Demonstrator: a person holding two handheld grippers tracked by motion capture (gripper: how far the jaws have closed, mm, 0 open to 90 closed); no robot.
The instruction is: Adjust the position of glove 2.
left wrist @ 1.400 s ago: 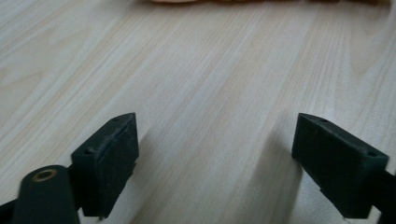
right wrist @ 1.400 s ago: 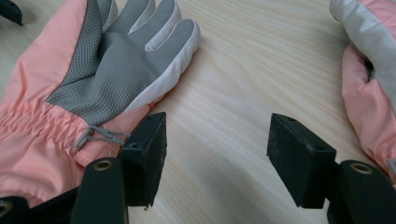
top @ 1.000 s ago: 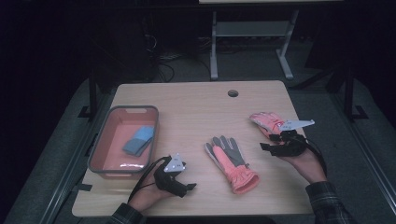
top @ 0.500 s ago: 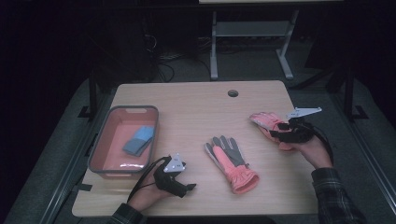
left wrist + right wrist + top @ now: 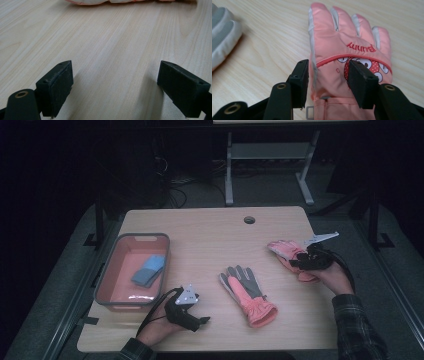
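- Salmon-pink bin (image 5: 107, 279) near the left edge of the wooden surface (image 5: 210, 240), holding a blue folded cloth (image 5: 149, 270); probably the place where sorted items end up.
- Black left claw (image 5: 204, 320) parked at the near edge just beside the bin's near right corner, held low in a hand; jaws spread wide over bare wood in the left gripper view (image 5: 113, 87), nothing between them, seemingly waiting its turn.
- Grey-and-pink glove (image 5: 246, 293) lying flat near the middle of the surface, palm side up, puffy cuff toward the near edge, fingers pointing away; untouched and well apart from both claws.
- Pink glove (image 5: 348, 47) close to the right edge, back side up, with "Bunny" stitched in red and a cartoon patch with white-dotted red below it; grey piping along the fingers, padded and soft, likely to crumple under a pinch.
- Right claw (image 5: 328, 77) set over that glove at the wrist end, jaws half apart and just now closing, straddling the patch; pads resting against the fabric but not visibly pinching it yet, so no firm hold judged.
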